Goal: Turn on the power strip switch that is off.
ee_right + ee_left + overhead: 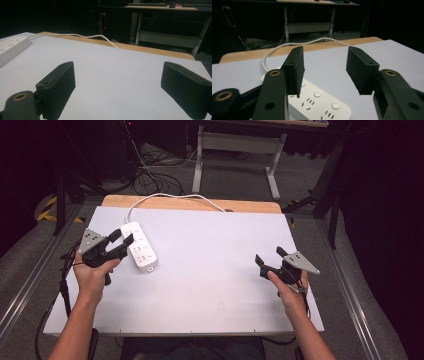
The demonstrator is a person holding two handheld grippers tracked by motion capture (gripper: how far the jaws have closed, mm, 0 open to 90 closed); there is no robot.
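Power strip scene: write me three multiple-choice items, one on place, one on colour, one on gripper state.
1. Where does the power strip lie?
A. by the left gripper
B. by the right gripper
C. on the floor

2. What colour is its cable?
A. black
B. white
C. orange

3. How do the left gripper's jaws stand?
A. shut on the strip
B. shut on nothing
C. open

Key: 1 A, the high view shows the left gripper beside it; 2 B, it matches the strip; 3 C, a wide gap shows between them.
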